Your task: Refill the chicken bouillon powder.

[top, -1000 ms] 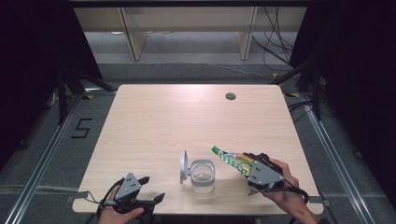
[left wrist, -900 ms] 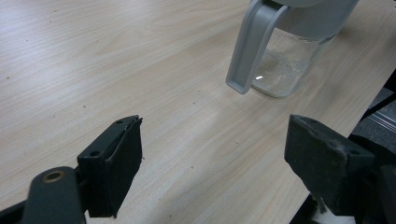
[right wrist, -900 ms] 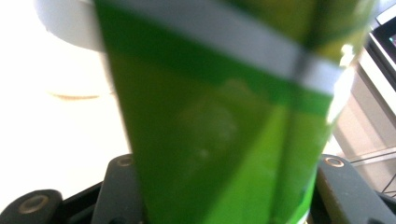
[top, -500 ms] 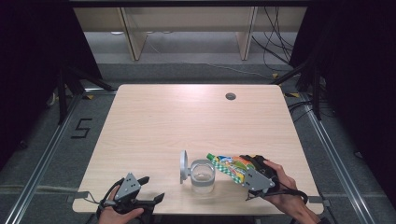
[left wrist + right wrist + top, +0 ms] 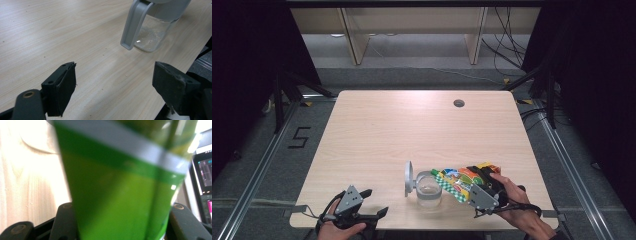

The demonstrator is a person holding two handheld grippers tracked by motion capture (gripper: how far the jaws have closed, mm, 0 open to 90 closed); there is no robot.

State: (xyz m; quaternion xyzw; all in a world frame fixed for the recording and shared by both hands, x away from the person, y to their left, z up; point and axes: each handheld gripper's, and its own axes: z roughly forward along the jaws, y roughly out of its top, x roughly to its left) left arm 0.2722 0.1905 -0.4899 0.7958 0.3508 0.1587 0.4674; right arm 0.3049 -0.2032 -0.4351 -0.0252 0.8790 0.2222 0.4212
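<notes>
Glossy printed packet [image 5: 457, 181], clear jar [image 5: 429, 191], wood-grain table [image 5: 412, 130]

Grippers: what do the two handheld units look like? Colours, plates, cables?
Both are black handheld units. The left gripper carries a grey three-cornered plate on top, and a black cable trails from it. Its fingers are black blocks with flat pads and a round fastener at the base. The right gripper has a similar grey plate and a black cable looping past the hand. No sleeves are visible.

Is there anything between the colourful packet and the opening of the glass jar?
Nothing visible is in the way. The right gripper holds the packet with its end over the jar, and the jar's lid stands open to the left.
</notes>
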